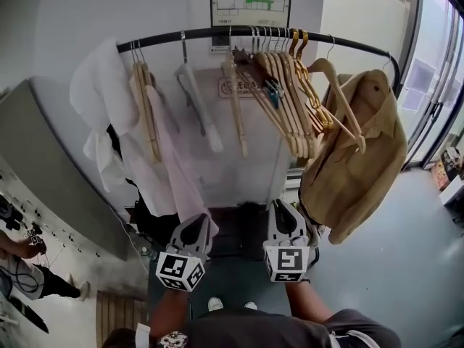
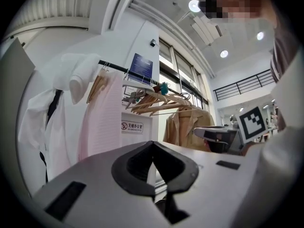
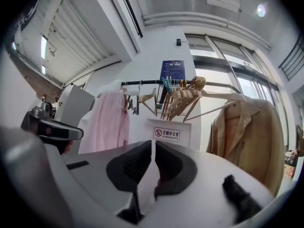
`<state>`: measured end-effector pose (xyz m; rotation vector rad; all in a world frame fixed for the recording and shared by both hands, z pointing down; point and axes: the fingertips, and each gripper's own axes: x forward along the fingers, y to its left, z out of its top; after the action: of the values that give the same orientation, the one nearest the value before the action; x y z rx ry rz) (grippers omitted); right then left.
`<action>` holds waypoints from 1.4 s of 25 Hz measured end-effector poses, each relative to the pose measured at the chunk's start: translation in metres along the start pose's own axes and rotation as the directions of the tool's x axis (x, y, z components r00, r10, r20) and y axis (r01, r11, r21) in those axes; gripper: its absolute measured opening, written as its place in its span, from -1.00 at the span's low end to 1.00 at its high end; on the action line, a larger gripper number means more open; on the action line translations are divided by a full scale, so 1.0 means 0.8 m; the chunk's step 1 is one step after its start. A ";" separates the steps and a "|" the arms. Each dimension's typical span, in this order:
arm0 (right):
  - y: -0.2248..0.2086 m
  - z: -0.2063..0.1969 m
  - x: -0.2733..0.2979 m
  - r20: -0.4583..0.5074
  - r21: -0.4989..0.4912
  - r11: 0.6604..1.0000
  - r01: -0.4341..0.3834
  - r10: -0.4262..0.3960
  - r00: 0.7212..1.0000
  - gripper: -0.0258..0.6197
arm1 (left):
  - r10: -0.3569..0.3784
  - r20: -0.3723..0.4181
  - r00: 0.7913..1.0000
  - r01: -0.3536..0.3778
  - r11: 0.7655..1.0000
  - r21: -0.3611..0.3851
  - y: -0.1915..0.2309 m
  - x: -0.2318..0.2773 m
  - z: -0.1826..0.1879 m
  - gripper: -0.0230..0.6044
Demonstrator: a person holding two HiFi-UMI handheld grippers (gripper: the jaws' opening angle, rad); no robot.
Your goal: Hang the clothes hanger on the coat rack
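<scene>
The black rail of the coat rack runs across the top of the head view. A bunch of bare wooden hangers hangs from it. To their right, a tan jacket hangs on its own wooden hanger. A pink garment and a white one hang at the left. My left gripper and right gripper are side by side below the rail, pointing at the rack and well short of it. Both are shut and hold nothing. The rail and hangers show ahead in the right gripper view.
A white stand with a no-smoking sign is behind the hanging clothes. A grey panel slants along the left. Glass doors are at the right. Another person is low at the left edge.
</scene>
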<state>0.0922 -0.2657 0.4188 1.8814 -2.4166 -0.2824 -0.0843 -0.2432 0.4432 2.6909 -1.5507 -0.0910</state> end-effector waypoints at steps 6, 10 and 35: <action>0.007 -0.011 -0.038 -0.001 0.031 0.997 -0.073 0.073 0.997 -0.87 | 0.010 -0.003 1.000 -0.010 1.000 0.016 -0.037 -0.003 -0.002 -0.91; 0.002 -0.022 -0.055 -0.003 0.038 0.996 -0.083 0.083 0.997 -0.88 | 0.005 -0.019 1.000 -0.005 1.000 0.026 -0.060 -0.007 -0.013 -0.91; 0.108 -0.024 -0.228 -0.085 0.056 0.993 0.102 -0.097 0.992 -0.88 | -0.213 -0.077 0.974 0.211 0.977 -0.029 -0.097 -0.155 -0.051 -0.91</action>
<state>0.0589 -0.0710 0.4643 2.0006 -2.3076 -0.1353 -0.0766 -0.0974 0.4836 2.7971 -1.2309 -0.0046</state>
